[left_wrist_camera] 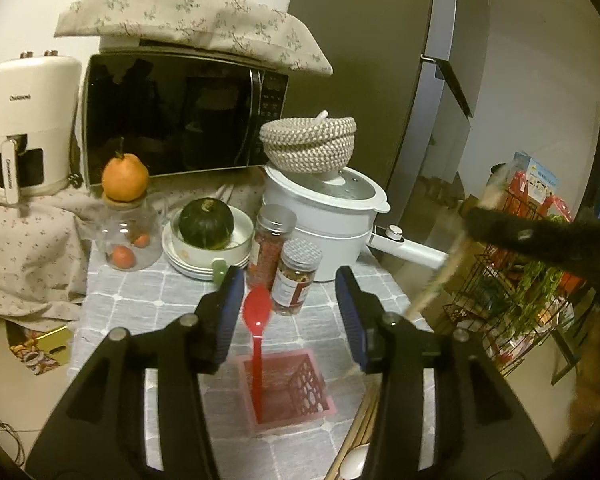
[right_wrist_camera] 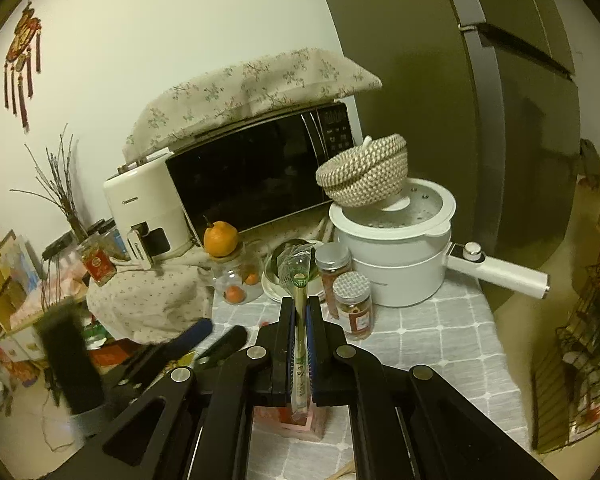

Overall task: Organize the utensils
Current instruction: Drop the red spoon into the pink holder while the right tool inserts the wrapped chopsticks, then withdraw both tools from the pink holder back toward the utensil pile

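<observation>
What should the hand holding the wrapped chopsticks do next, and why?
Probably lower the wrapped chopsticks, clamped in the right gripper, into the pink holder just beneath. The red spoon already stands there, and the left gripper is open around it.

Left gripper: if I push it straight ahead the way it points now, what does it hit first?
Probably the red spoon standing in the pink holder, between the open left gripper fingers; just beyond it stand two spice jars. Depth is unclear.

Dim, yellowish indoor light fills both my views; fisheye edges bend and darken, and the fridge point(left_wrist_camera: 440, 80) shows soft glare.
</observation>
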The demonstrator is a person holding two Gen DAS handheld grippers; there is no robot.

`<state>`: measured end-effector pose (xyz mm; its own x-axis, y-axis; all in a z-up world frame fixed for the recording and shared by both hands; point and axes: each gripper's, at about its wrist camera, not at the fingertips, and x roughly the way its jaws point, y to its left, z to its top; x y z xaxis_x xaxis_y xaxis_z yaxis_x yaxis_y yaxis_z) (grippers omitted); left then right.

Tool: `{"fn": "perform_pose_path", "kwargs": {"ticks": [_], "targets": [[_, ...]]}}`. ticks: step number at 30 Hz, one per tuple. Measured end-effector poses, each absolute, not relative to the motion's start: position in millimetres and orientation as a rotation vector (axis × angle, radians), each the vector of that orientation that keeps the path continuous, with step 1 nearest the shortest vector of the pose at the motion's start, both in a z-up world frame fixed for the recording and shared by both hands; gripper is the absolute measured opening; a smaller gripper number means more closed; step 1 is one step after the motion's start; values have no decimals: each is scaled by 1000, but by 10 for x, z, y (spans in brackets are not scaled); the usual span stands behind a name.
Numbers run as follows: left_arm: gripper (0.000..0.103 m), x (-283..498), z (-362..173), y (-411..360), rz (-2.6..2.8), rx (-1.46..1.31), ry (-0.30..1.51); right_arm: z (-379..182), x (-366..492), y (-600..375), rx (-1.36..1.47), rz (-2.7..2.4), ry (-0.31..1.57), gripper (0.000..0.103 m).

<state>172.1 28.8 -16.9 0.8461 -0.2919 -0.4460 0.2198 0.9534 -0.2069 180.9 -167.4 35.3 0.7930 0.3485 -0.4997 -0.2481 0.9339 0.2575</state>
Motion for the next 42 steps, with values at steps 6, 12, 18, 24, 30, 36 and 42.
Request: {"fn": "perform_pose_path", "kwargs": {"ticks": [6,12,18,24,30,36,42], "targets": [[52,1586,-133,448,-227,-139,525,155,2040,-1599,208,345,623,5],[55,1442,-246,497,-183,-87,578,-83,2252,-1474,200,355,709,5],[60,1350,-346,521,-174,-92,638,-223,2362,-1386,172,353,753,7],[69,1271,-324,496,-149,-91,645,-181,2343,-1326,152,382,755,22],[77,1153,-268,422,-132,-82,641,23,2174,-1405,159,400,699,52],[85,974,-180,323,-137,-66,624,209,1900,-1641,155,371,641,66],[92,828,-154,203,-162,-44,615,259,1617,-1893,116,305,617,78]]}}
